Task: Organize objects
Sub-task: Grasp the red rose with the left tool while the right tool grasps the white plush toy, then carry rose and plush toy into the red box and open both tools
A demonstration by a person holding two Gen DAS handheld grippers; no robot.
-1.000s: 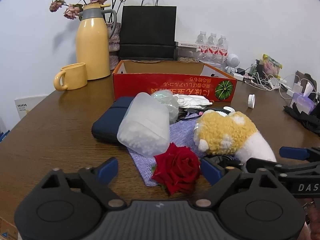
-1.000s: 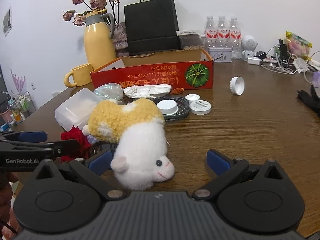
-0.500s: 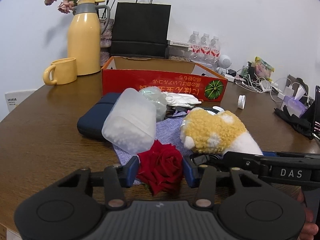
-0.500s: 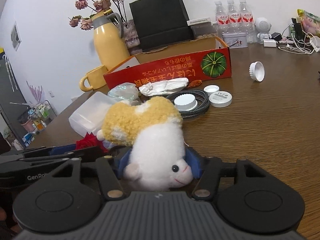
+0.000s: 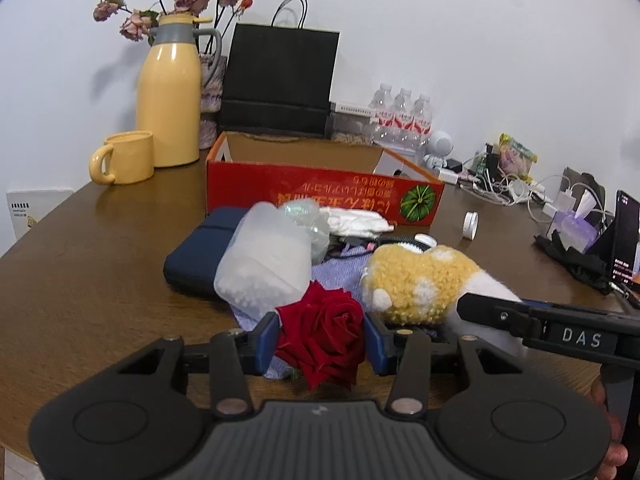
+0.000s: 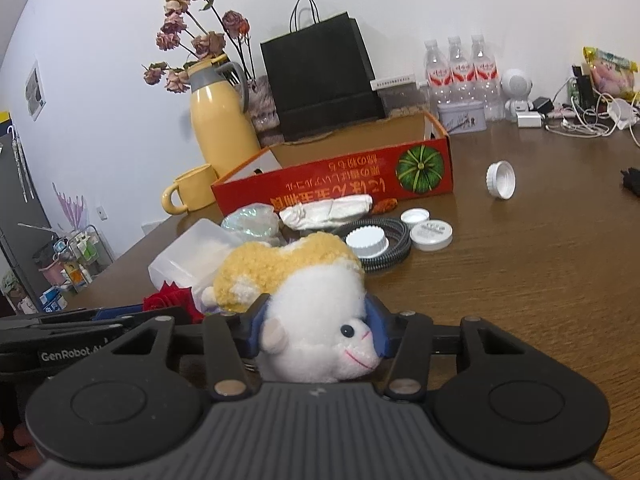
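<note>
My left gripper (image 5: 320, 338) is shut on a red rose (image 5: 322, 330), held just above the purple cloth (image 5: 340, 270). My right gripper (image 6: 318, 330) is shut on the white head of a yellow-and-white plush toy (image 6: 304, 288), which also shows in the left wrist view (image 5: 416, 280). The open red cardboard box (image 5: 320, 196) stands behind the pile; it also shows in the right wrist view (image 6: 344, 178). A frosted plastic container (image 5: 266, 260) lies on a navy pouch (image 5: 196, 254) just behind the rose.
A yellow jug (image 5: 168, 96) and yellow mug (image 5: 126, 156) stand at the back left, a black paper bag (image 5: 280, 80) behind the box. White lids (image 6: 432, 234), a coiled hose (image 6: 390, 248) and a loose cap (image 6: 500, 180) lie to the right. Cables (image 5: 512, 188) clutter the far right.
Both grippers went from open to shut: the left closed on the rose, the right on the plush toy's head. Both have since lifted slightly.
</note>
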